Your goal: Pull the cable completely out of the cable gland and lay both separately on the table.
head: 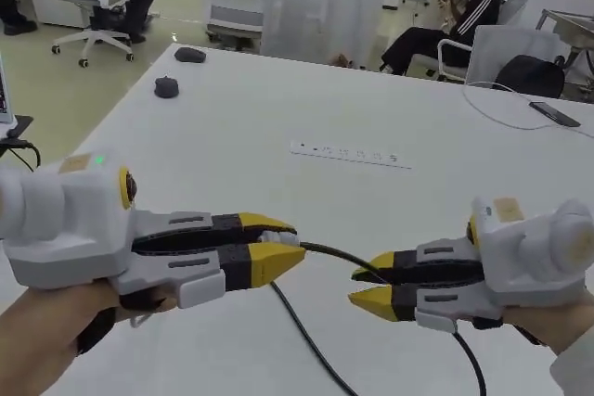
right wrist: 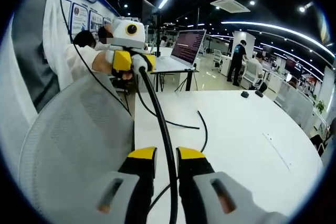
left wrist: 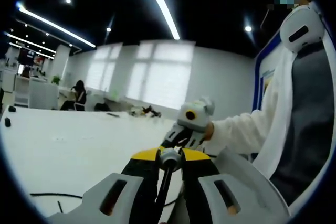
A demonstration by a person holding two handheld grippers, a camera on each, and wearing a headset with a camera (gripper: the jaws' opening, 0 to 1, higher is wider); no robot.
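**Cable still threaded through the gland, both held above the table**

Writing first: none of it can be read. The white power strip (head: 351, 153) lying on the table (head: 278, 118) has small marks along its top, too faint to make out. In the right gripper view, blue-framed posters (right wrist: 79, 17) on the wall and a lit laptop screen (right wrist: 187, 45) both carry text too small to read. No brand shows on either claw.

The left claw (head: 295, 246) is clamped on the grey cable gland (left wrist: 170, 157), pinched between its yellow tips. The black cable (head: 334, 253) passes through the gland and spans the short gap to the right claw (head: 357, 287), which is closed on the cable itself. Loose lengths of it hang from both claws to the table. Gland and gripped cable are lifted clear of the surface.

The table is wide, white and matte. Two dark computer mice (head: 167, 87) sit near its far left edge, and a phone (head: 554, 113) with a white cord lies far right. The room is an open office with white chairs, seated people, large windows and ceiling strip lights.
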